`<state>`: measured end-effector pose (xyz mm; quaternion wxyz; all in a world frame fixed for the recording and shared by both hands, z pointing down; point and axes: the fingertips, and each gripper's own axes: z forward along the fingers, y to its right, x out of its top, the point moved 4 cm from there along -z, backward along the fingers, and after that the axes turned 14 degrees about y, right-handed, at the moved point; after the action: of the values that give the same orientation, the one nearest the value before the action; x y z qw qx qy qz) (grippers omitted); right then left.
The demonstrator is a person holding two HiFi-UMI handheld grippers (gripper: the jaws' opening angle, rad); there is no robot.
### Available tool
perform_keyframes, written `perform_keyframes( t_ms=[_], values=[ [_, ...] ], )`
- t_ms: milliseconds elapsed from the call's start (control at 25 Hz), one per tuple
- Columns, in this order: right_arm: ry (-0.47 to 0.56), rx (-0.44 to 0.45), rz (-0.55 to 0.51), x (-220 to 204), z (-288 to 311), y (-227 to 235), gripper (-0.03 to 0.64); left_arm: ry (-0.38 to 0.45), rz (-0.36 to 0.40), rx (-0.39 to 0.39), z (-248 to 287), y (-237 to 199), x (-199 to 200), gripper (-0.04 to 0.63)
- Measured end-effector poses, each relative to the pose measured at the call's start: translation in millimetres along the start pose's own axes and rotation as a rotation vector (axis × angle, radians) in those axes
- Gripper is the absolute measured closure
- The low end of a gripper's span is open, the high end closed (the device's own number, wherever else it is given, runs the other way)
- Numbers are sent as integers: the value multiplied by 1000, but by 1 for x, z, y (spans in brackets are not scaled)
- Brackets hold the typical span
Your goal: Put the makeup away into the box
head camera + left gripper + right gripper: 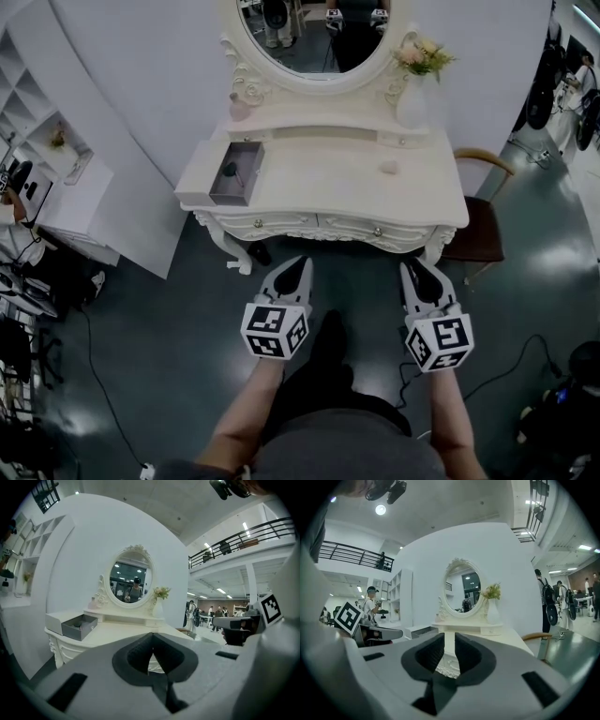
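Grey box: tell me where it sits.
In the head view the grey box sits open at the left end of the white dressing table, left of and below the oval mirror.

1. Dark item (pixel 229 171) in box (pixel 228 199): too small to ID.
2. Pale lump (pixel 388 168) on tabletop (pixel 328 183): same.
3. Mirror (pixel 314 37): clipped by top edge.
4. Chair (pixel 483 230): partly behind tabletop.

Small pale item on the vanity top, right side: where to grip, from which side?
Probably from above with the right gripper: the pale item lies low and alone on the vanity top. Pinch across its narrower width; details too small to tell.
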<state>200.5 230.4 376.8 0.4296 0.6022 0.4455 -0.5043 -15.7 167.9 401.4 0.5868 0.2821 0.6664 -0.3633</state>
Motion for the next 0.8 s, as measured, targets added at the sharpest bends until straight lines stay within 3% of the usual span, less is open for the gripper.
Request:
perform_keyframes(
  t_ms=[280,800],
  values=[
    [-25,-1,-2,-13,41,18,495,-10,-10,-2,45,-28,-10,591],
    [-73,-48,-20,-34,151,75,463,-24,-22,-21,163,-90,-14,591]
  ],
)
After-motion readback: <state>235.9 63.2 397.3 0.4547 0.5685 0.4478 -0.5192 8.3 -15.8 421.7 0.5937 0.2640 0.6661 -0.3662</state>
